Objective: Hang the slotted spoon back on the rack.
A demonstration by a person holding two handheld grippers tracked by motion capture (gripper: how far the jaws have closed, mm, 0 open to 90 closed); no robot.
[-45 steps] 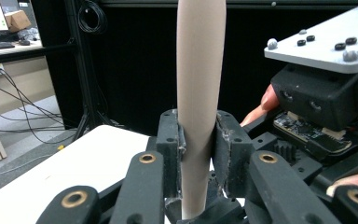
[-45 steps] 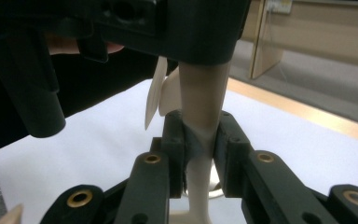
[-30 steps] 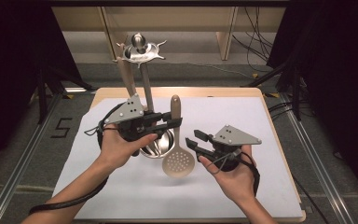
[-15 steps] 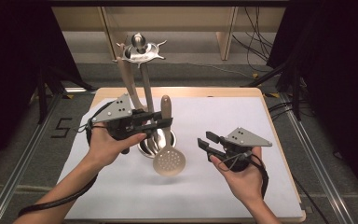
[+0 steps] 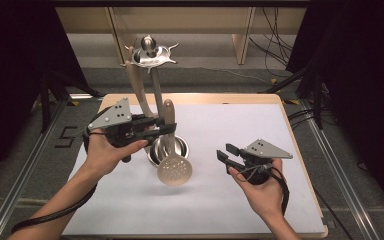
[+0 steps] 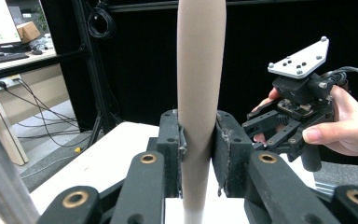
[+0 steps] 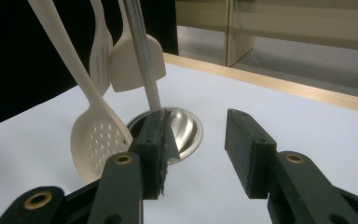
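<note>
The left gripper [image 5: 166, 129] holds the handle of the slotted spoon [image 5: 174, 169], with its two black jaws pressed on the handle from both sides. In the left gripper view the handle [image 6: 199, 93] stands straight up between the pads. Compared with a second ago, the spoon has moved to the left and a little farther away, and it now hangs upright with its round holed end low over the white table cover [image 5: 240, 130], just in front of the shiny round base [image 5: 169, 148] of the tool stand. The right gripper [image 5: 226, 157] has moved to the right and nearer, well apart from the spoon. Its jaws stand a fair way apart with nothing between them, as the right gripper view shows.

The handle's top is cut off in the left gripper view, and its low end is hidden behind the jaws. Two more pale tools [image 7: 121, 51] hang by the stand's pole [image 7: 142, 51]; their tops are cut off. From the high view it is hard to tell whether the spoon touches the cover.
</note>
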